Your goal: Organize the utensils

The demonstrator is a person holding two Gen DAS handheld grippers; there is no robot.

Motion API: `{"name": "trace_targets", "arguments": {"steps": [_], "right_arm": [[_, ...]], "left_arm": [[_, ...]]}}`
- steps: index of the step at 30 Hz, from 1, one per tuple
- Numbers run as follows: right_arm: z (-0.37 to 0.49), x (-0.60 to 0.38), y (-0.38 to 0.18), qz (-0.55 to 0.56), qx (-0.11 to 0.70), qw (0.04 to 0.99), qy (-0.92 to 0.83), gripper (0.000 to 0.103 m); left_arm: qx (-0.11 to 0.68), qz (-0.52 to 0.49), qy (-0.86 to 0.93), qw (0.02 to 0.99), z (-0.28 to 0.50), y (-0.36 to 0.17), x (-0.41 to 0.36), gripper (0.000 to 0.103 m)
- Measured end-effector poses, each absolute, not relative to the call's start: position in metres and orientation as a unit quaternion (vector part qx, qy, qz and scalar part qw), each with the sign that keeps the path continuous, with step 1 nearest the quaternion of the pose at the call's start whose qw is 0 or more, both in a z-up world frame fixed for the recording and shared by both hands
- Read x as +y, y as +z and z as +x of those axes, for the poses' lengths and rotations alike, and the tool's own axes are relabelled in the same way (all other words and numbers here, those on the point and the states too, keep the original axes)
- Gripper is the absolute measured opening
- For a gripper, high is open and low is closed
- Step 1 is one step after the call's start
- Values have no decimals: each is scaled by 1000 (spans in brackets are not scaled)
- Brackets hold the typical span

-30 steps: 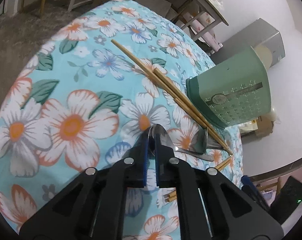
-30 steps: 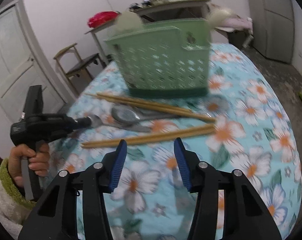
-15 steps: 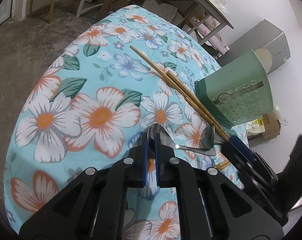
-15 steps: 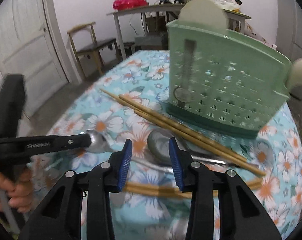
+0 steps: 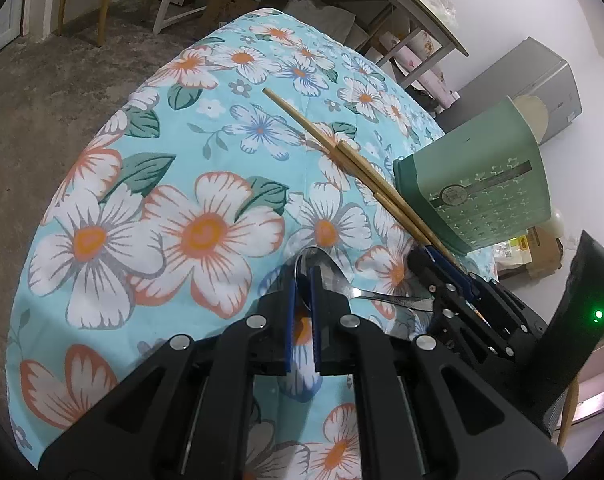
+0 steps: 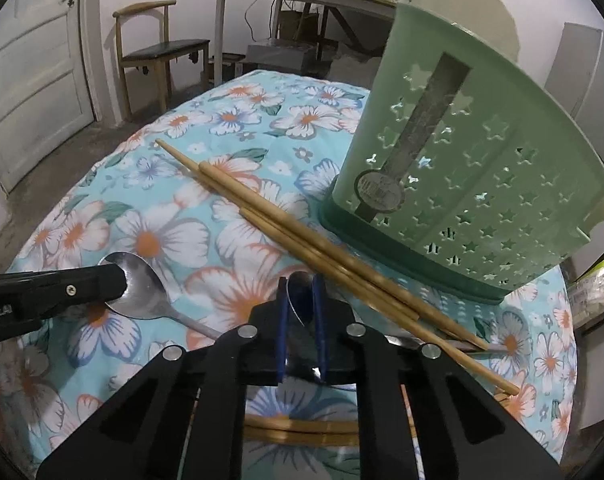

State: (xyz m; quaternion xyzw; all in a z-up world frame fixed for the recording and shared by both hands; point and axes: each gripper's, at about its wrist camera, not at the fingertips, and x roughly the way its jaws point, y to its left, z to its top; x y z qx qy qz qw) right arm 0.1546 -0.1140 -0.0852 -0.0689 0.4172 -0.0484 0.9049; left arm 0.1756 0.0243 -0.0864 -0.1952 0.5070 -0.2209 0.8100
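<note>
Both hand-held grippers pinch spoons mid-table, R closing.

Each of the 2 views sits just behind its own gripper, looking steeply down and close over the worktop. The left view faces right toward the caddy; the right view faces it closer. Both share the chopsticks, caddy and spoon.
</note>
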Motion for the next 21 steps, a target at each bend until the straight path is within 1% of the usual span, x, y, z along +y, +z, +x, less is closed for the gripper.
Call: {"name": "trace_targets", "arguments": {"steps": [6, 13, 18, 21], "right_arm": [[136, -125, -63, -23, 395, 918, -32, 9], [109, -154, -24, 78, 355, 932, 9, 8], [92, -176, 2, 133, 324, 937, 23, 6], [92, -182, 8, 150, 314, 937, 25, 5]], "left_arm": [[508, -192, -217, 811, 177, -86, 22, 6], [509, -193, -210, 812, 179, -86, 21, 7], [503, -193, -205, 817, 177, -83, 20, 6], [492, -191, -202, 825, 174, -77, 21, 5]]}}
